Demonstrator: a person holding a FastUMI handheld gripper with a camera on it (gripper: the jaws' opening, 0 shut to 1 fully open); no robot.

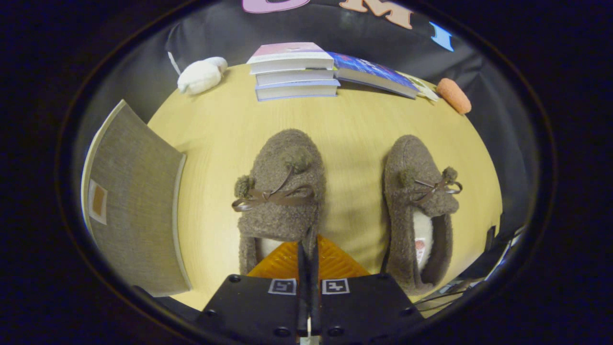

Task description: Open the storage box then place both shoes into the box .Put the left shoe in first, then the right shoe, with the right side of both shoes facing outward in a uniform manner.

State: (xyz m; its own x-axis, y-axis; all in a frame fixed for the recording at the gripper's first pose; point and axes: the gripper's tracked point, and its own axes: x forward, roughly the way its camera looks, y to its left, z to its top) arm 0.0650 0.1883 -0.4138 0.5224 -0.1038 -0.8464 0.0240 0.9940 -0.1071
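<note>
Two brown fuzzy slippers with bows lie on the wooden table (pixel 225 139), toes pointing away from me. The left shoe (pixel 282 191) lies just ahead of my gripper (pixel 309 242), whose fingers stand shut together. Their tips meet over the shoe's opening, at the rear edge of its upper. I cannot tell whether any fleece is pinched between them. The right shoe (pixel 416 191) lies apart, to the right of the fingers, with its pale insole showing. A grey fabric panel of the storage box (pixel 136 201), bearing a small label, lies to the left of the left shoe.
Beyond the shoes a stack of three books (pixel 294 72) stands at the table's far edge, with another book (pixel 373 74) leaning beside it. A white plush object (pixel 201 75) lies far left of them and an orange sponge-like piece (pixel 453 95) far right.
</note>
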